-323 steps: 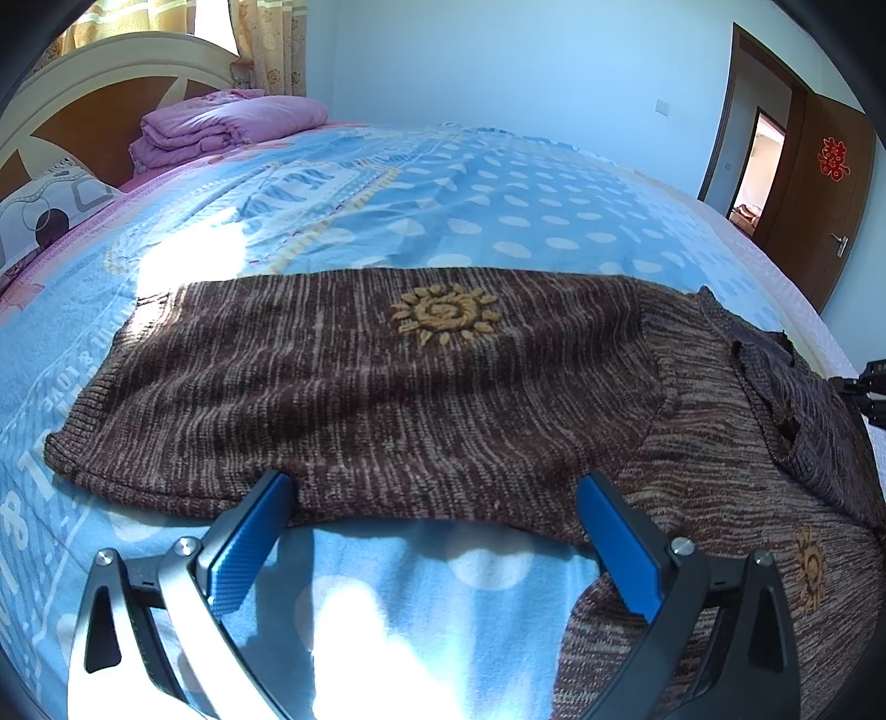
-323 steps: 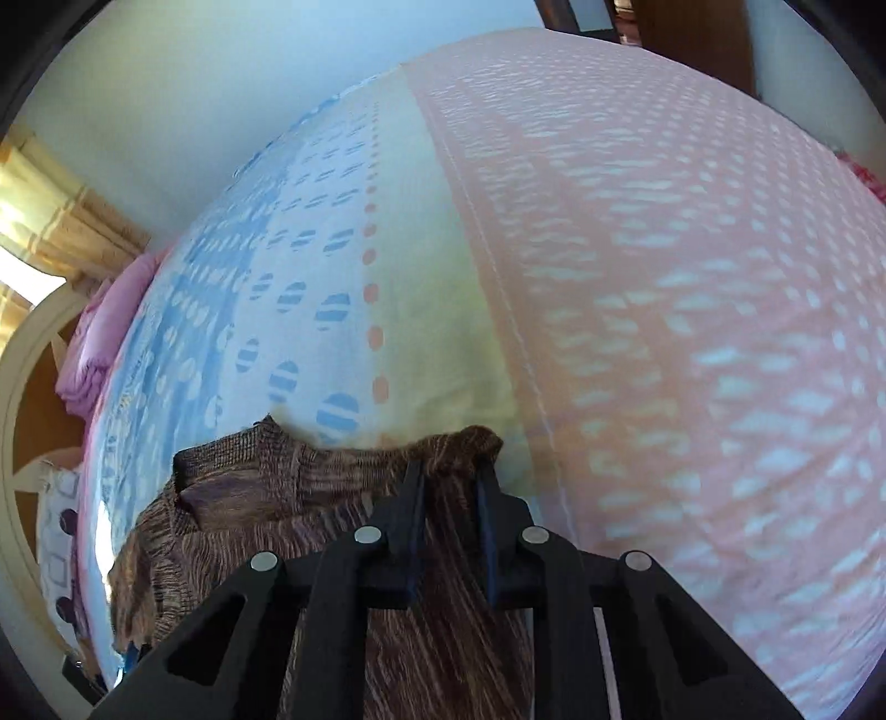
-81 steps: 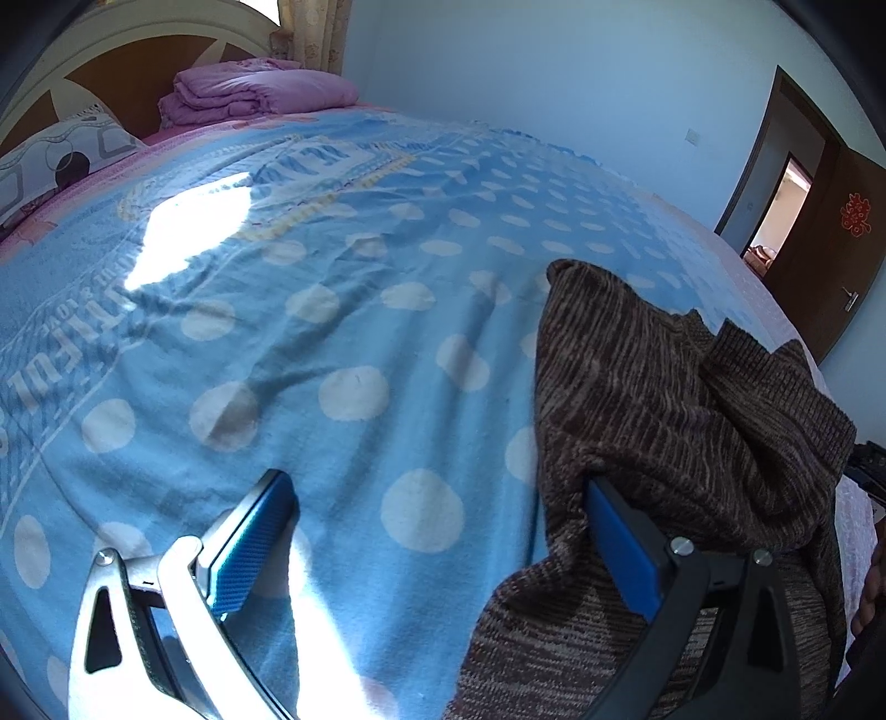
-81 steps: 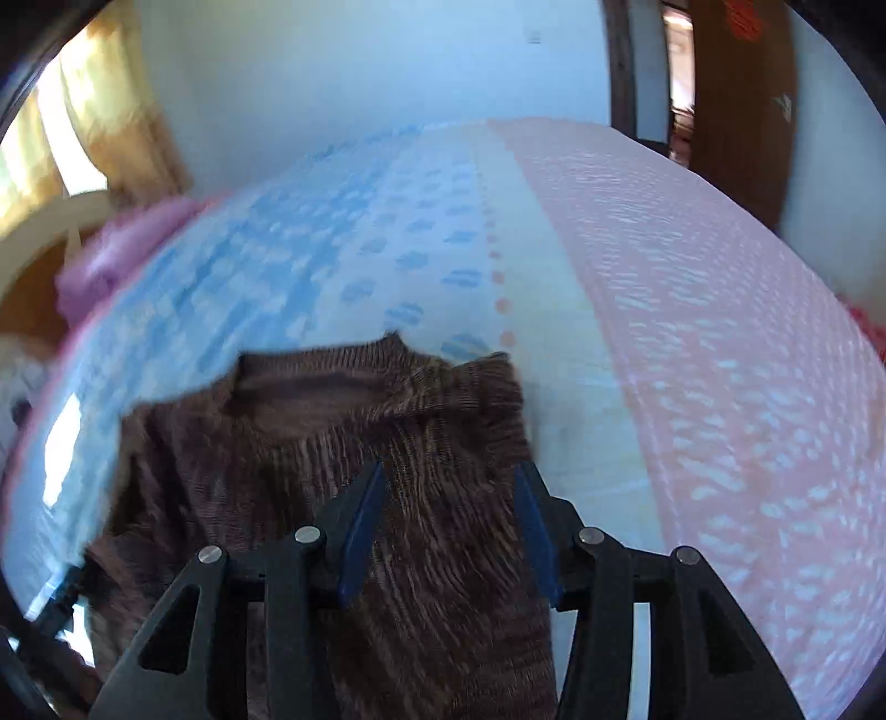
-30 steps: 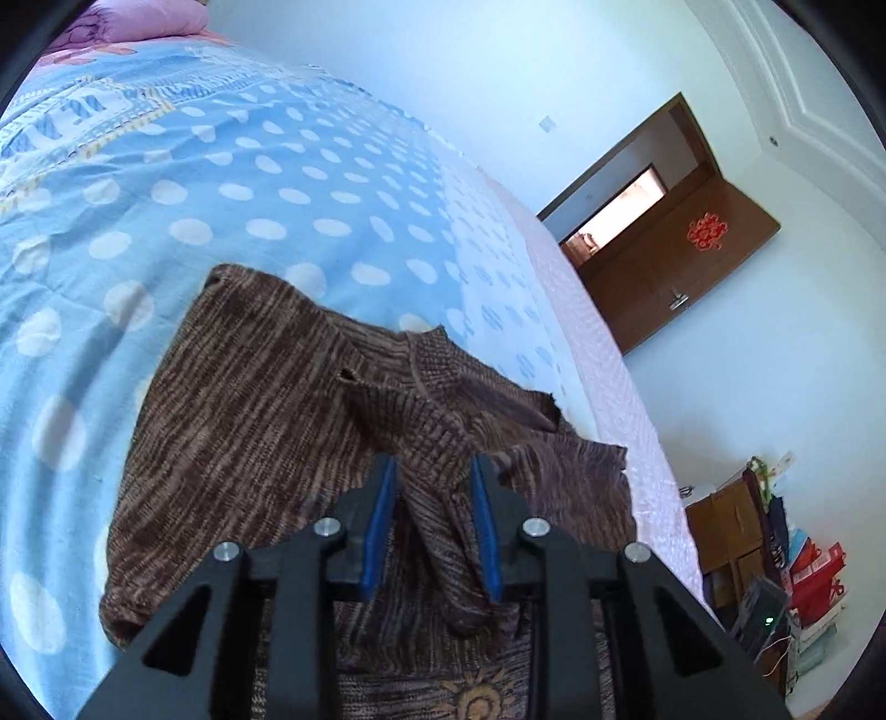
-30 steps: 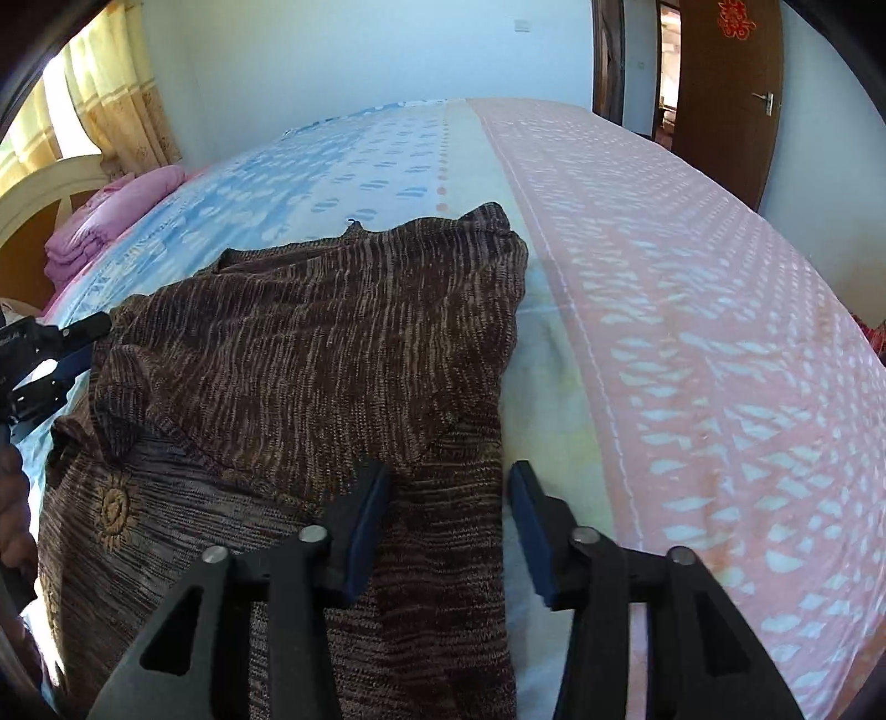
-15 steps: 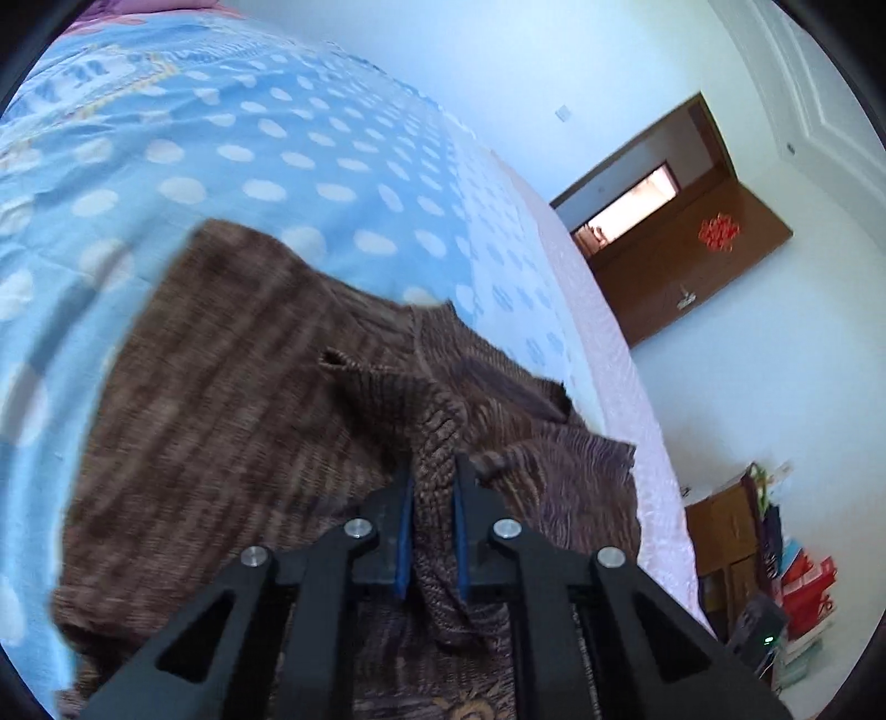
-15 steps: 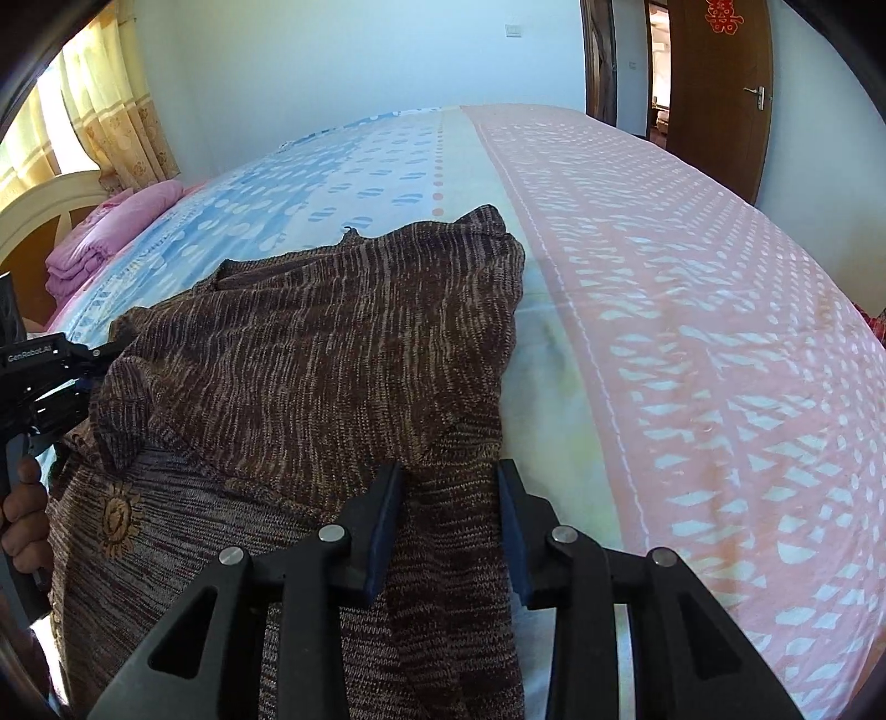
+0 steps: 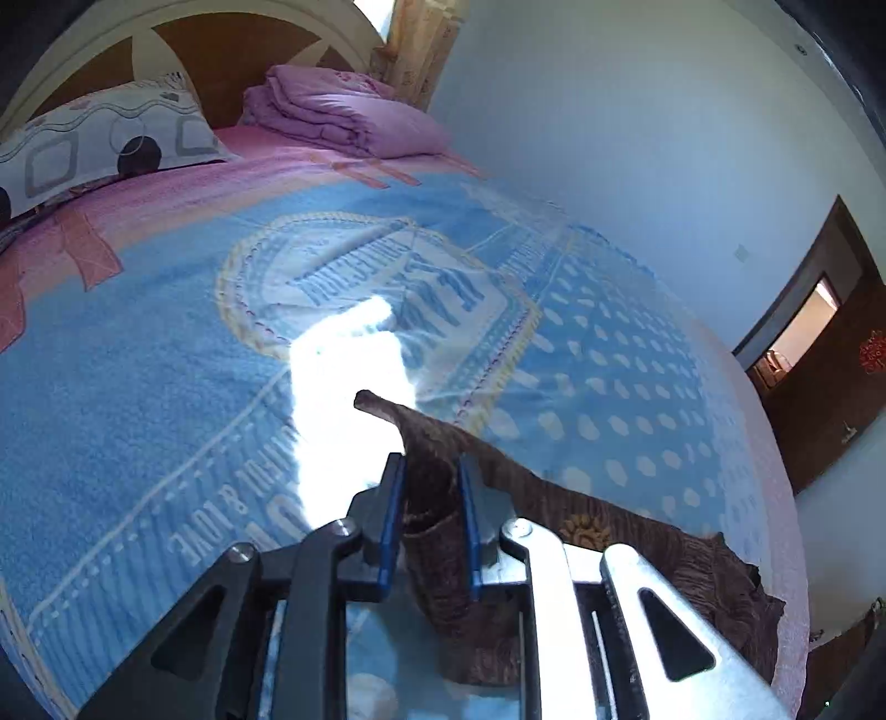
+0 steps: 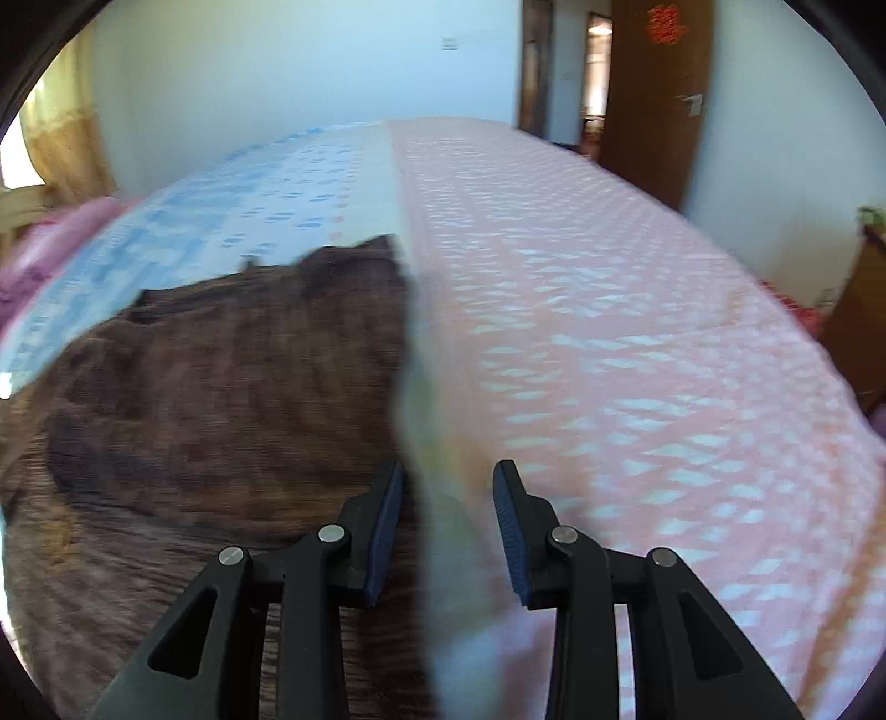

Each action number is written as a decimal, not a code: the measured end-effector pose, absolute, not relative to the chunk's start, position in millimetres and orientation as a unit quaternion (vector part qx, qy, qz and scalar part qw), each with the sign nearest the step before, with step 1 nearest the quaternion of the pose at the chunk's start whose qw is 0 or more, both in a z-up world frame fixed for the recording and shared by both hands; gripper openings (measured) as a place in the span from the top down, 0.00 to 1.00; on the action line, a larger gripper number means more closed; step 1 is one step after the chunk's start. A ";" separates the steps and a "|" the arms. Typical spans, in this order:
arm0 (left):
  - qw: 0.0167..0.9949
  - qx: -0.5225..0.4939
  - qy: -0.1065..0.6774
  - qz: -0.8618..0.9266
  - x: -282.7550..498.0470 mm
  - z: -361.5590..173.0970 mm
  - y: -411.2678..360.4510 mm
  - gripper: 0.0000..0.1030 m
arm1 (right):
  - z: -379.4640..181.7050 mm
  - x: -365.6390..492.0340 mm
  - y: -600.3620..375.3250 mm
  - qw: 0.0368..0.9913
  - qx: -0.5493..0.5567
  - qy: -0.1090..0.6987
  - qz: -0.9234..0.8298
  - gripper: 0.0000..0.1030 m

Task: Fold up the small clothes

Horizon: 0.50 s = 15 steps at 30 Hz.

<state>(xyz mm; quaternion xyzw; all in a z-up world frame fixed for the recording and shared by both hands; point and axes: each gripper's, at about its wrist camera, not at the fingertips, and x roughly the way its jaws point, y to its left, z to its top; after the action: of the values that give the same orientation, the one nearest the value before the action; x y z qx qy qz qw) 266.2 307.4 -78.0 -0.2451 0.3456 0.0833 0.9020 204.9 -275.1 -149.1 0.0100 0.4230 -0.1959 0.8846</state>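
A brown knitted sweater (image 9: 637,543) with a yellow sun motif lies on the bed. My left gripper (image 9: 426,498) has one sleeve (image 9: 432,443) bunched between its blue pads and holds it above the blue bedspread (image 9: 138,387). The sleeve's tip pokes out beyond the fingers, and the jaws are opening slightly with the fabric still filling the gap. In the blurred right wrist view the sweater (image 10: 232,387) fills the left half. My right gripper (image 10: 448,498) hovers open over the sweater's right edge, its left finger above the knit and its right finger above bare sheet.
A patterned pillow (image 9: 99,149) and a folded purple blanket (image 9: 343,111) rest by the wooden headboard (image 9: 232,50). The pink half of the bedspread (image 10: 609,332) stretches right of the sweater. A brown door (image 10: 648,99) stands open beyond the bed.
My left gripper closed on the sleeve and swung it out toward the headboard side, off the sweater's body. My right gripper slid right to the sweater's edge.
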 end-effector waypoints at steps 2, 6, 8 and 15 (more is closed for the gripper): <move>0.909 -0.227 0.348 0.035 268.4 -74.2 277.2 0.82 | -146.4 203.0 -291.5 0.879 0.038 0.429 -0.208 0.67; 0.902 -0.196 0.363 -0.126 283.8 -69.7 173.8 0.40 | -123.3 192.6 -311.3 0.895 0.122 0.395 -0.167 0.64; 0.884 -0.194 0.380 -0.191 292.7 -80.1 119.9 0.26 | -114.3 198.0 -309.2 0.903 0.132 0.385 -0.134 0.62; 0.819 -0.191 0.486 -0.236 332.8 -141.0 19.8 0.27 | -105.2 244.0 -284.2 0.916 0.117 0.380 -0.062 0.60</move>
<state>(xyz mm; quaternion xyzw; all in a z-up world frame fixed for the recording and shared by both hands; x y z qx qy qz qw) 332.8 19.8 -141.0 -0.1906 0.4862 -0.2361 0.8195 244.0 -284.2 -105.2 0.1166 0.3798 -0.0621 0.9156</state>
